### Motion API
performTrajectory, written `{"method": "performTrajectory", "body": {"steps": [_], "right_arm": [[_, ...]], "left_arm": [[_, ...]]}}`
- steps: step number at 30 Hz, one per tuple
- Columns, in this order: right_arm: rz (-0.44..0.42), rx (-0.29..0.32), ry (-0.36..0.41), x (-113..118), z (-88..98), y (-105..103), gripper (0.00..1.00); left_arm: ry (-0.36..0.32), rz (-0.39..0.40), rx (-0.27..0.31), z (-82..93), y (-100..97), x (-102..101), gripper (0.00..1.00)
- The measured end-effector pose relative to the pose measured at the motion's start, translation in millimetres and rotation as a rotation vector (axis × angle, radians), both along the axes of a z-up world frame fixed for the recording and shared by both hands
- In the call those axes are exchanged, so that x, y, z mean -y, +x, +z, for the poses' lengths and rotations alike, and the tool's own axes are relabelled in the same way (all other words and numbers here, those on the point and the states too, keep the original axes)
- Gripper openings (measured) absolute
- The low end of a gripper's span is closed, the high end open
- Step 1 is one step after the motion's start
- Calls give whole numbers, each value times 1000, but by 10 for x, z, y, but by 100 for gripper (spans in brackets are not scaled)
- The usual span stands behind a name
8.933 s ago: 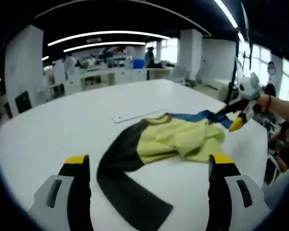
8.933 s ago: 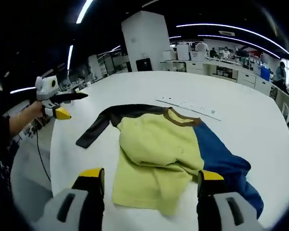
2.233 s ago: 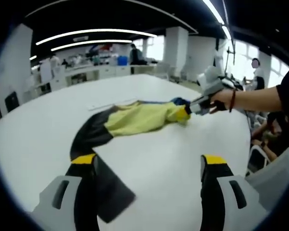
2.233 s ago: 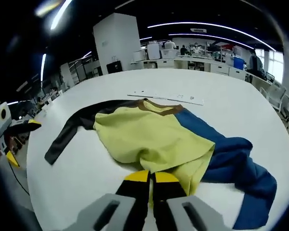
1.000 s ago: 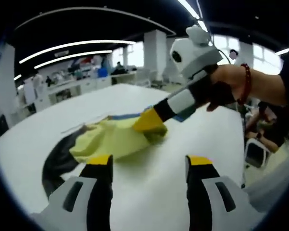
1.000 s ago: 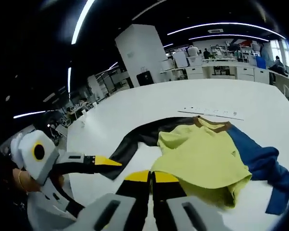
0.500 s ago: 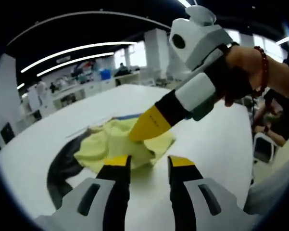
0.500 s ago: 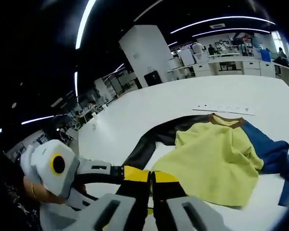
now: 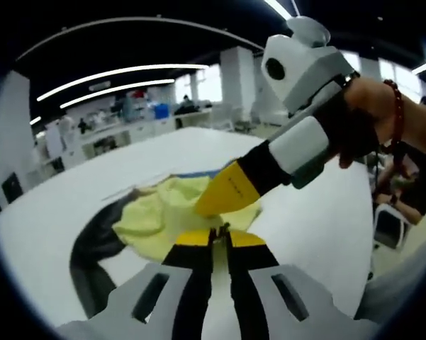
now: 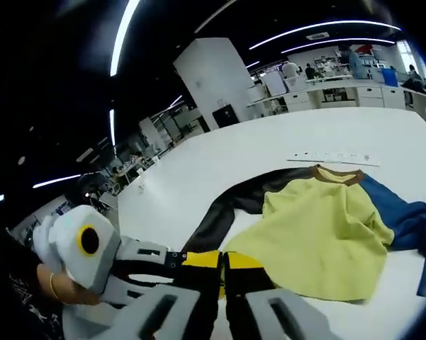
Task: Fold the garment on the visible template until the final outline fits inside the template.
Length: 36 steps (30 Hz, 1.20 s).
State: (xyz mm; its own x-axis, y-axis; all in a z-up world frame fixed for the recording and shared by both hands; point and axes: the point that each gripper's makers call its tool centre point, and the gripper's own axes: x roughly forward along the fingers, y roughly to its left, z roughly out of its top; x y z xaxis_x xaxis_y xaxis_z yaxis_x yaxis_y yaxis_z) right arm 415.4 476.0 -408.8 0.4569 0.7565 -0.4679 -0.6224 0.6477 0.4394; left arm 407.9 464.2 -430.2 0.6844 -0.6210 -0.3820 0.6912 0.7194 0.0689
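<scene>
- garment (image 10: 319, 234) lies on the white table (image 10: 220, 159), yellow body partly doubled over, black sleeve (image 10: 220, 212) and blue sleeve (image 10: 400, 212) trailing out; judged early in the fold, most still to do.
- left gripper (image 9: 220, 237): jaws together at the yellow hem; cloth between them, probably pinched.
- right gripper (image 10: 221, 260): jaws together on the near hem.
- pale strip (image 10: 333, 156) far of the collar; template outline hard to make out.
</scene>
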Motion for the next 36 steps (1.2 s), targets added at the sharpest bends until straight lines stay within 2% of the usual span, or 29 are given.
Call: {"method": "performTrajectory", "body": {"steps": [9, 12, 14, 17, 20, 23, 27, 34, 36], "right_arm": [[-2, 1, -6, 37, -41, -2, 0], [7, 2, -34, 94, -81, -15, 1], [11, 28, -80, 177, -119, -2, 2], [12, 33, -94, 266, -119, -20, 9], [-7, 49, -135, 444, -147, -6, 14], [-58, 69, -246, 777, -274, 40, 19], [-142, 63, -322, 1155, -408, 90, 22], [-261, -4, -334, 1571, -621, 144, 26], [-282, -14, -326, 1626, -672, 170, 27]], "left_arm": [[-12, 17, -16, 27, 9, -109, 0], [-18, 30, -8, 74, 45, -164, 0], [-25, 40, -8, 99, 85, -193, 0], [-24, 48, -6, 129, 131, -219, 0], [-24, 52, 3, 176, 177, -240, 0], [-15, 56, 9, 202, 215, -271, 0], [-9, 61, 8, 207, 233, -302, 0], [4, 65, -5, 165, 229, -350, 0], [13, 61, -16, 139, 220, -360, 0]]}}
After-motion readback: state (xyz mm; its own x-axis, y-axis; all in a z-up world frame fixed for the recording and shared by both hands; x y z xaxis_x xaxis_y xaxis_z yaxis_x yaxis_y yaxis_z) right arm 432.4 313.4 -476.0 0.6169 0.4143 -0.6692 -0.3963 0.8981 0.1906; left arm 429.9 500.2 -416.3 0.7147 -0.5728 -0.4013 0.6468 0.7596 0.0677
